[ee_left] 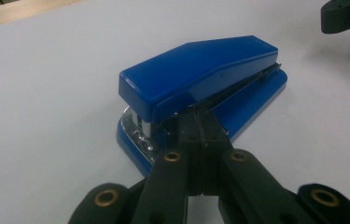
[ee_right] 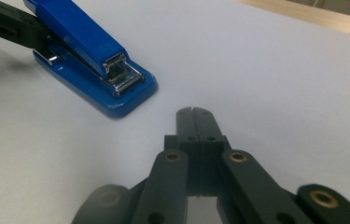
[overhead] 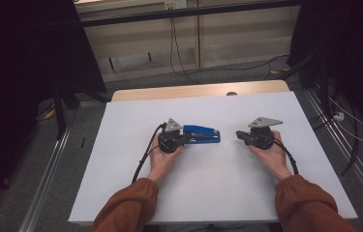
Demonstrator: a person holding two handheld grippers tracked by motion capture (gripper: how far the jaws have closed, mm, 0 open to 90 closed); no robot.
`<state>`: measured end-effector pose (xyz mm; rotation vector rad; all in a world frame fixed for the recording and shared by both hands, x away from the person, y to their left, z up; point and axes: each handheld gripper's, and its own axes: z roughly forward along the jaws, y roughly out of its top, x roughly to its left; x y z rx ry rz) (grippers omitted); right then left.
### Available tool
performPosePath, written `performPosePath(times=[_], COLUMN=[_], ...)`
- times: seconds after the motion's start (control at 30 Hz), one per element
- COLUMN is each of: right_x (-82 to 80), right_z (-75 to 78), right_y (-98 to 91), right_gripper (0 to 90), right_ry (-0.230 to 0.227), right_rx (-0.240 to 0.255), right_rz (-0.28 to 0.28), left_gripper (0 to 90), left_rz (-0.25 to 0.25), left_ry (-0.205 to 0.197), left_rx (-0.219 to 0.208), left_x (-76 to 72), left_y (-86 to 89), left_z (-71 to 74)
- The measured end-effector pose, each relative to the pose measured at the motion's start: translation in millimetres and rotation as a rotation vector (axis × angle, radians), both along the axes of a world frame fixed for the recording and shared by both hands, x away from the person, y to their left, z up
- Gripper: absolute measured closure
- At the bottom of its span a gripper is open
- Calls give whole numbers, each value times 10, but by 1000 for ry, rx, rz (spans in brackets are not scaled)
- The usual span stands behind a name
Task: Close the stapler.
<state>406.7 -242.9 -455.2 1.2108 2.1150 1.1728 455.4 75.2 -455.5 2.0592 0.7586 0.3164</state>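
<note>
left gripper (ee_left: 199,122) closed | tips touch stapler (ee_left: 200,74); contact possibly hidden

No text, label, brand, number or sign can be read anywhere. The blue stapler (ee_left: 200,70) bears no legible marking on its top or base, and the white bench (overhead: 247,183) surface is unmarked.

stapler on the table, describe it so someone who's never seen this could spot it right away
On the white table, look just left of the middle, between the two hand-held grippers. The stapler lies flat there, with the shut left gripper at its hinge end. It is bright blue, the one coloured thing on the white top.
</note>
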Motion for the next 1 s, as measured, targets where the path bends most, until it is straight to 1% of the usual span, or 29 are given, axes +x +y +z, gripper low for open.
performPosePath(times=[0.03,0.13,0.17,0.2,0.3,0.4,0.43,0.47,0.53,0.57,0.6,0.63,0.67,0.73,0.83,0.9,0.97,1.0], right_x=[-1,-6,-8,-10,-15,-21,-24,-27,-32,-38,-42,-46,-52,-63,-71,-72,-72,-73], right_z=[3,14,17,20,31,39,44,49,59,65,71,76,81,85,85,87,86,86], right_y=[1,7,8,10,14,9,10,10,7,8,9,10,12,20,22,15,1,-10], right_gripper=[900,900,900,892,856,831,818,803,759,750,721,691,649,581,522,466,406,378], right_ry=[-7,-16,-17,-21,-27,-33,-37,-38,-42,-43,-46,-49,-51,-47,-36,-30,-23,-24], right_rx=[2,23,30,34,43,54,59,62,70,76,80,84,90,95,100,107,116,115], right_rz=[4,11,12,12,14,20,20,18,18,18,22,22,20,8,14,8,0,-4], left_gripper=[900,900,900,900,900,876,865,862,847,841,832,824,812,803,776,740,691,659], left_rz=[1,3,2,1,2,-4,-8,-12,-13,-10,-10,-11,-10,-9,7,20,40,43], left_ry=[5,4,1,7,9,16,4,12,11,21,16,18,19,17,11,1,-25,-23], left_rx=[-5,-5,0,-3,-4,-4,5,-2,-13,-31,-31,-38,-35,-35,-41,-36,-45,-46], left_x=[-3,-3,-1,-6,-13,-22,-24,-36,-59,-77,-82,-91,-97,-102,-105,-116,-144,-151], left_y=[-3,-2,2,0,1,8,11,6,5,0,4,7,16,29,66,87,106,109], left_z=[-1,-1,2,1,5,13,18,19,35,46,56,61,67,72,82,86,91,93])
